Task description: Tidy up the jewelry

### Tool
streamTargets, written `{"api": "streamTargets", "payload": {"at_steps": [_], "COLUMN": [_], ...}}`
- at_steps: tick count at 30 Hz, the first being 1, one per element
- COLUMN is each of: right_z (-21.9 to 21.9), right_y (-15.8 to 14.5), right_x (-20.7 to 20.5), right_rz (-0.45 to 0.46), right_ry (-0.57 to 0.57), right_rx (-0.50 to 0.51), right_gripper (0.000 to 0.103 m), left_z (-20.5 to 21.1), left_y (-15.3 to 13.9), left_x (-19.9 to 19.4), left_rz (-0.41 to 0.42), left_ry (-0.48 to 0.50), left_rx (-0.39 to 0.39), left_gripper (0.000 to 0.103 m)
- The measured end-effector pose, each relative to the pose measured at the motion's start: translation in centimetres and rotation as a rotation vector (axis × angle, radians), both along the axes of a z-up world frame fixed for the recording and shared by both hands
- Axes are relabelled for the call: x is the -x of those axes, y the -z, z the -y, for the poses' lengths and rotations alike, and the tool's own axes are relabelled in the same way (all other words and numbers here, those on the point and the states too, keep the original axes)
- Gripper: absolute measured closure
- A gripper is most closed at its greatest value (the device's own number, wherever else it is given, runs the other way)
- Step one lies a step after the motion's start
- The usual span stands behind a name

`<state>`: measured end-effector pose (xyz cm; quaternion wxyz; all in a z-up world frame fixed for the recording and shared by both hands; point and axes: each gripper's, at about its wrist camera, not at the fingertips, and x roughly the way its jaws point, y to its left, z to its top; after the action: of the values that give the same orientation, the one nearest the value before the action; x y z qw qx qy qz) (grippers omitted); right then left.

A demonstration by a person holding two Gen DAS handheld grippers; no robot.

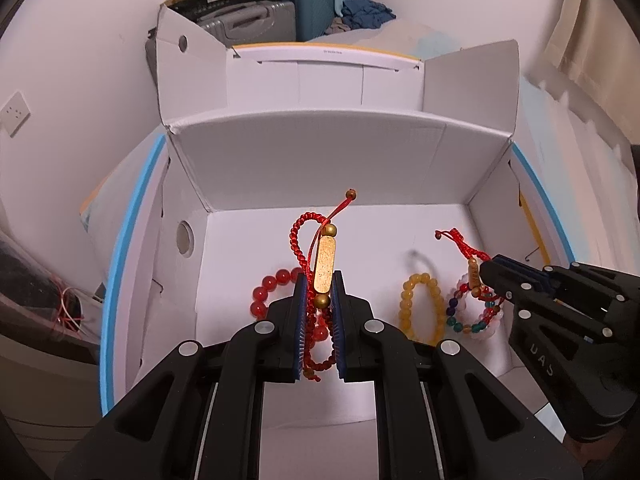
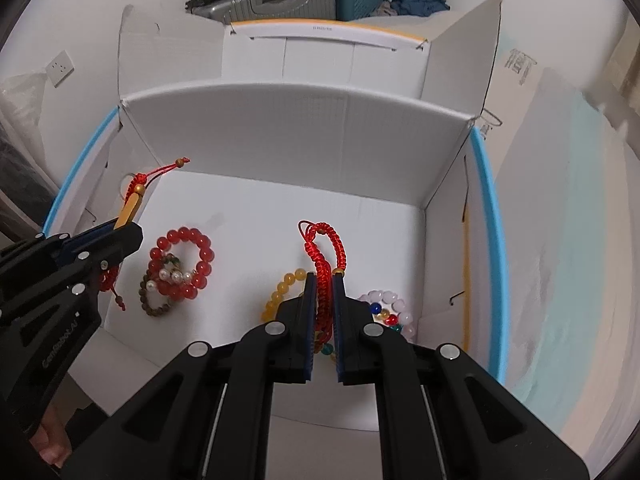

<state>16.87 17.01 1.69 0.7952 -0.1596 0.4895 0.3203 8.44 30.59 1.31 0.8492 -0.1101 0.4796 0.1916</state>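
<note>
While angled down, both grippers (image 1: pixel 322 280) (image 2: pixel 324 276) clamped.

The white box (image 2: pixel 280 128) is open at the top, so a gripper can come in from above. Its back wall and raised side flaps close off the far side and both flanks.

On the floor, the widest bare patch lies along the back wall (image 2: pixel 320 200). Another clear strip runs between the red bead bracelet (image 2: pixel 182 264) and the yellow bead bracelet (image 2: pixel 280 292).

The left corner is crowded by the red beads with a pearl string and a dark bead bracelet (image 2: pixel 150 300) lying on and beside them. The right corner holds the pink and coloured bead bracelet (image 2: pixel 388 308), close to the side wall.

The left gripper (image 2: pixel 128 222) and right gripper (image 2: pixel 323 284) hang over the front half, each pinching a red cord bracelet that dangles into the space below.
</note>
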Motion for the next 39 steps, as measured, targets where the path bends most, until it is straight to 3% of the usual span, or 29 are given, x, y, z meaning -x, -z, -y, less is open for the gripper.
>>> {"api": "streamTargets", "payload": {"at_steps": [4,5,6,8,10,12,16,19,23,27,34,39], "right_z": [-0.2,-0.2,-0.3,-0.2,-0.1,0.4,1.7,2.8,3.9,5.0,7.1,7.8], "right_y": [0.5,0.6,0.7,0.6,0.2,-0.6,-1.8,-2.1,-3.0,-4.3,-6.5,-7.0], "right_x": [0.0,0.0,0.0,0.1,0.3,0.4,0.3,0.4,1.6,3.6,7.8,10.2], "right_rz": [-0.009,-0.013,-0.013,0.005,0.018,0.032,0.055,0.048,0.072,0.117,0.221,0.228], "right_ry": [0.012,0.011,0.014,0.021,0.024,0.039,0.075,0.108,0.129,0.153,0.216,0.219], "right_rx": [0.008,0.009,0.011,0.009,0.0,-0.028,-0.064,-0.084,-0.097,-0.123,-0.134,-0.125], "right_gripper": [0.093,0.087,0.073,0.061,0.059,0.043,0.026,0.025,0.024,0.012,0.008,0.008], "left_z": [-0.3,-0.5,-0.6,-0.7,-0.7,-0.7,-0.9,-0.9,-0.3,0.4,0.9,1.6], "left_y": [0.5,0.6,0.6,0.6,0.2,-0.2,-0.4,-0.7,-2.1,-3.2,-5.1,-6.0], "left_x": [-0.1,0.0,0.0,0.1,0.2,0.3,0.8,1.1,2.0,3.8,6.7,9.3], "left_rz": [-0.019,-0.019,-0.021,-0.019,-0.009,0.004,0.01,0.01,0.041,0.077,0.117,0.16], "left_ry": [-0.007,-0.014,-0.018,-0.022,-0.027,-0.038,-0.052,-0.052,-0.057,-0.042,-0.053,-0.054], "left_rx": [-0.004,-0.005,-0.005,-0.003,-0.012,-0.019,-0.03,-0.029,-0.072,-0.103,-0.114,-0.118], "left_gripper": [0.09,0.088,0.088,0.088,0.081,0.066,0.048,0.044,0.02,0.006,0.006,0.006]}}
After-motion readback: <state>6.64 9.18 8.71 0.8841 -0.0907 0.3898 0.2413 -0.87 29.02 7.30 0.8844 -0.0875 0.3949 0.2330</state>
